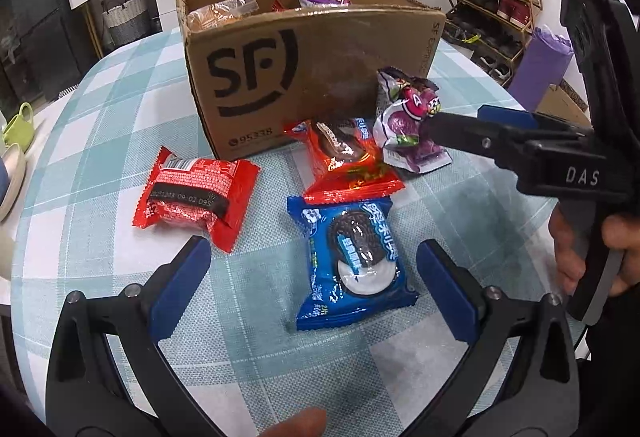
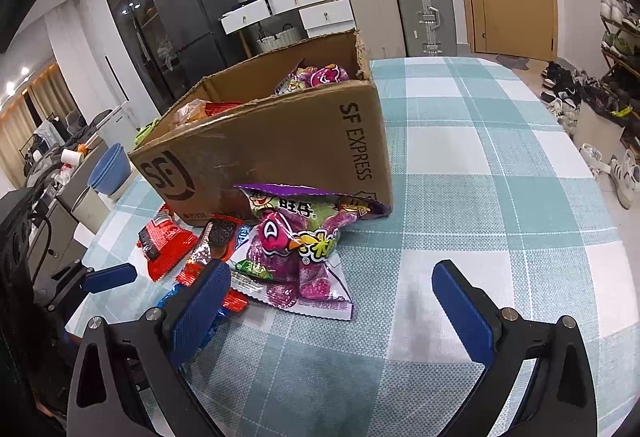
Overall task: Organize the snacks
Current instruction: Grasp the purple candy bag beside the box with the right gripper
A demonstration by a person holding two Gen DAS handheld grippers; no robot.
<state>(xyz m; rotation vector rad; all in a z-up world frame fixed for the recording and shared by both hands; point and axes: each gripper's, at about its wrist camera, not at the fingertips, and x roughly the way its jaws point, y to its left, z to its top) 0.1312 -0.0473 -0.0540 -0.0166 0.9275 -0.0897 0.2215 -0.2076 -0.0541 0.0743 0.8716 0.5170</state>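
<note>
Left hand-held gripper: jaws wide apart, holding nothing, low over the worktop. Blue pads on both fingers.

Blue packet: cookie picture on the front, flat on the worktop, lying between the left hand-held gripper's open fingers and nearer its right finger. Touching neither pad.

Red packet: printed back facing up, flat on the worktop, ahead and to the left of the left hand-held gripper, apart from the other packets.

Orange packet: cookie picture on the front, straight ahead of the left hand-held gripper, just beyond the blue packet with the two edges overlapping. Its far end lies at the foot of the box.

Box: brown cardboard, open top, printed "SF", standing on the worktop beyond all loose packets. Several packets inside, among them a purple one and an orange-brown one.

Right hand-held gripper: jaws wide apart, holding nothing. In the left wrist view it reaches in from the right, with a hand on its grip.

Purple bag: candy bag with a pink cartoon figure, propped upright against the box's front. It stands just ahead of the right hand-held gripper, toward its left finger, and is not gripped.

Worktop: round, covered with a teal and white check cloth.
</note>
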